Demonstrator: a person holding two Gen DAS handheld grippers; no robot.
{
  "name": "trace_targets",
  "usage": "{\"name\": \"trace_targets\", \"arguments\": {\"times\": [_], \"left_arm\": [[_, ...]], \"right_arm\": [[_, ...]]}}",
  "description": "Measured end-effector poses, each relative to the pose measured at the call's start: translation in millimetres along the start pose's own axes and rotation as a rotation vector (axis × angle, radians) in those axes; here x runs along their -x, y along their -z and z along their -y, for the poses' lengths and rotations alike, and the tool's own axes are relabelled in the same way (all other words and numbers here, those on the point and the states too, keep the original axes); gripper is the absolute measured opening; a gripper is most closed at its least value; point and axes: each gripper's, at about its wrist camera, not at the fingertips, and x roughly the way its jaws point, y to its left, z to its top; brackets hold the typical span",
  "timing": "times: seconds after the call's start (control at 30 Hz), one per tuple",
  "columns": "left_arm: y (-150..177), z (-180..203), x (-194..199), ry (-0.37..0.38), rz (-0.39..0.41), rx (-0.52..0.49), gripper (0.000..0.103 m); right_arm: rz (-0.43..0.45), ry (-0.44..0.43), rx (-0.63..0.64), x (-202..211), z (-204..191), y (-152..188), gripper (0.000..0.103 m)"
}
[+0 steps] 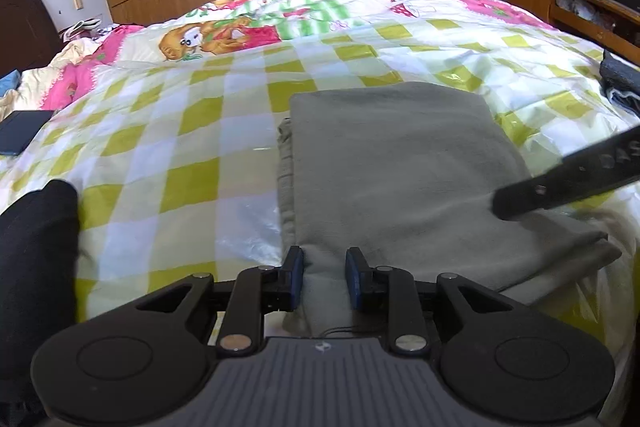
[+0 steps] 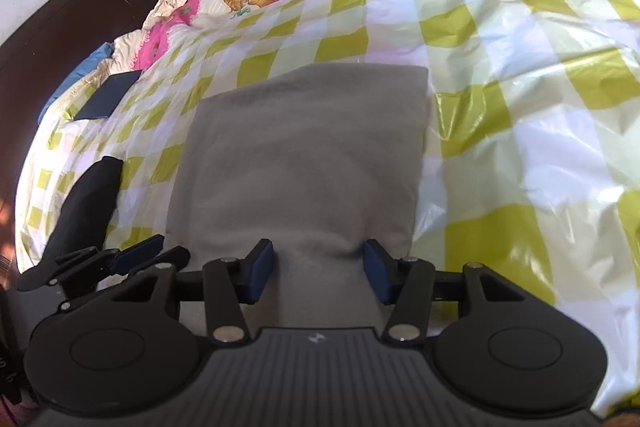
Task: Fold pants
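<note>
My left gripper point(image 1: 325, 277) sits low over the near edge of the grey pants point(image 1: 400, 163), pads narrow with cloth between them; can't tell if they pinch. My right gripper point(image 2: 319, 273) is spread wider, pads clear of the fabric on both sides, released, near edge of pants under the gap. Pants folded into a thick rectangle, lying on the green-checked plastic sheet point(image 1: 192, 183) over the bed, close to me. Dark flat book point(image 2: 108, 95) well off left. Black garment point(image 2: 86, 203) beside the pants' left.
</note>
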Motion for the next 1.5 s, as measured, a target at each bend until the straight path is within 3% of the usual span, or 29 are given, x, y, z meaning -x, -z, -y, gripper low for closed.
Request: {"name": "trace_targets", "arguments": {"times": [0.23, 0.97, 1.17, 1.33, 1.5], "left_arm": [[-7, 5, -21, 0.001, -0.003, -0.011, 0.039], [-53, 6, -72, -0.001, -0.004, 0.01, 0.039], [-48, 7, -44, -0.036, -0.001, 0.039, 0.046], [-24, 16, -3, -0.038, 0.002, 0.02, 0.066], [-3, 26, 29, -0.036, 0.004, 0.022, 0.074]], "right_arm": [[-0.015, 0.027, -0.006, -17, 11, -13, 0.045], [0.005, 0.101, -0.025, -47, 27, -67, 0.047], [0.109, 0.1, 0.031, 15, 4, -33, 0.051], [0.087, 0.08, 0.031, 43, -10, 14, 0.051], [0.077, 0.098, 0.05, 52, -24, 44, 0.052]]}}
